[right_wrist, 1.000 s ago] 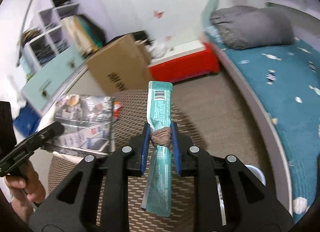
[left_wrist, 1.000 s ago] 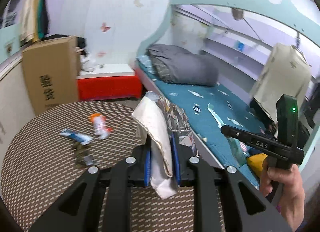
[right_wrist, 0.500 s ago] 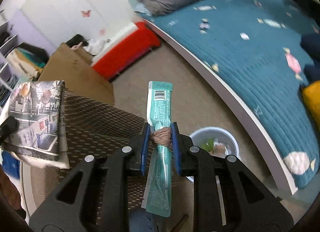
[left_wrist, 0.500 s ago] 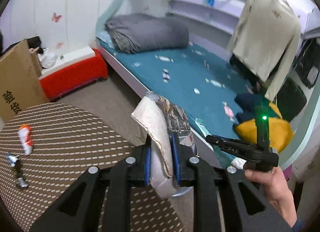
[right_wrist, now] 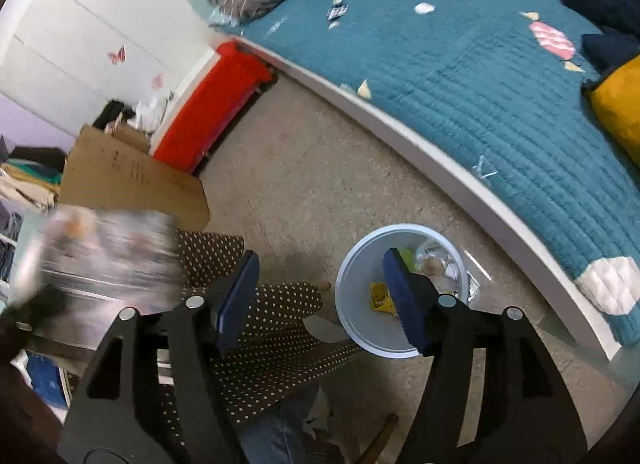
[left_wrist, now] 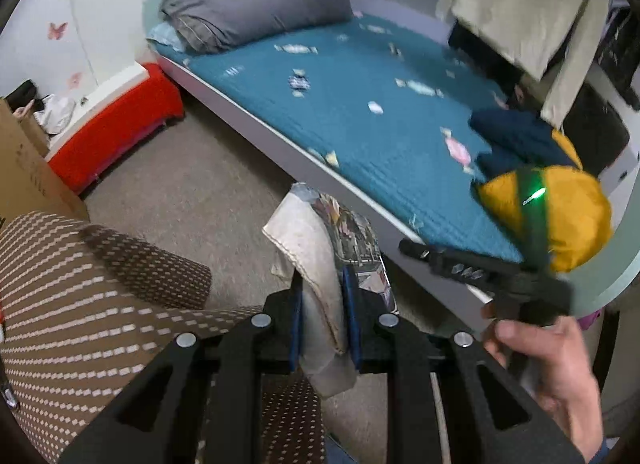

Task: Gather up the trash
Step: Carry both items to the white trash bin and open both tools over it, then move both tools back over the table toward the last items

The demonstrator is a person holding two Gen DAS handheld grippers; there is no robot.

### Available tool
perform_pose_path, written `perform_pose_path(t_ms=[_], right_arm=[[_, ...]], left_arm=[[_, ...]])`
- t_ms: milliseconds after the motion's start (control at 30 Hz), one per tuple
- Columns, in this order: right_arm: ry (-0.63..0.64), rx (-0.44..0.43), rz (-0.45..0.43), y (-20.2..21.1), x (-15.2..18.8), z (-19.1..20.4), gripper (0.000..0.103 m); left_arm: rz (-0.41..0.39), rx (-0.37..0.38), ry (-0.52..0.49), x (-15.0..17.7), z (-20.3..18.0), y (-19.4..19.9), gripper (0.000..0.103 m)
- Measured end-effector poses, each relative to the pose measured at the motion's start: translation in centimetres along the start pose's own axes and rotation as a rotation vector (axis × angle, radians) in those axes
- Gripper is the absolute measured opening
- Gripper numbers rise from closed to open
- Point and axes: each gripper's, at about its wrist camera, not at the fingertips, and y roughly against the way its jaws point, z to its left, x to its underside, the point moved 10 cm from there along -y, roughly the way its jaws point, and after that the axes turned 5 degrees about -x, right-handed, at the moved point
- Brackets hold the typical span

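The left hand-held gripper (left_wrist: pixel 323 316) is clamped on a whitish cloth (left_wrist: pixel 316 264) with a printed sheet (left_wrist: pixel 360 248) beside it; at 3 o'clock the right hand-held gripper (left_wrist: pixel 472 268) shows blurred above the teal bed (left_wrist: pixel 360 104); dotted brown counter (left_wrist: pixel 80 284) at 9 o'clock

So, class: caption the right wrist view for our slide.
Right gripper open above the white trash bin, beside the teal bed.

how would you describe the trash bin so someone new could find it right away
Start at the bed with the teal quilt and look down to the beige floor beside its white side rail. The bin stands there, a small round pale blue tub, open-topped, with scraps of trash in it. Nothing else on the floor nearby is round.
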Motion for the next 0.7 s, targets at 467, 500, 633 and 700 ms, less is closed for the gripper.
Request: perform_pose_path(t_ms=[467, 500, 633, 700], right_arm=[[0.067, 0.012, -0.142, 6.9, -1.7, 2.3, 0.097], [0.076, 0.021, -0.141, 7.0, -1.6, 2.5, 0.097], [0.096, 0.049, -0.146, 7.1, -1.1, 3.3, 0.097], [0.104, 0.05, -0.15, 7.4, -1.0, 4.0, 0.097]], left_arm=[[0.069, -0.02, 0.002, -0.4, -0.8, -2.9, 0.089], [0.06, -0.028, 0.01, -0.5, -0.5, -2.5, 0.089], [0.0, -0.053, 0.047, -1.0, 1.2, 0.1, 0.092], [-0.03, -0.056, 0.064, -1.1, 2.0, 1.6, 0.092]])
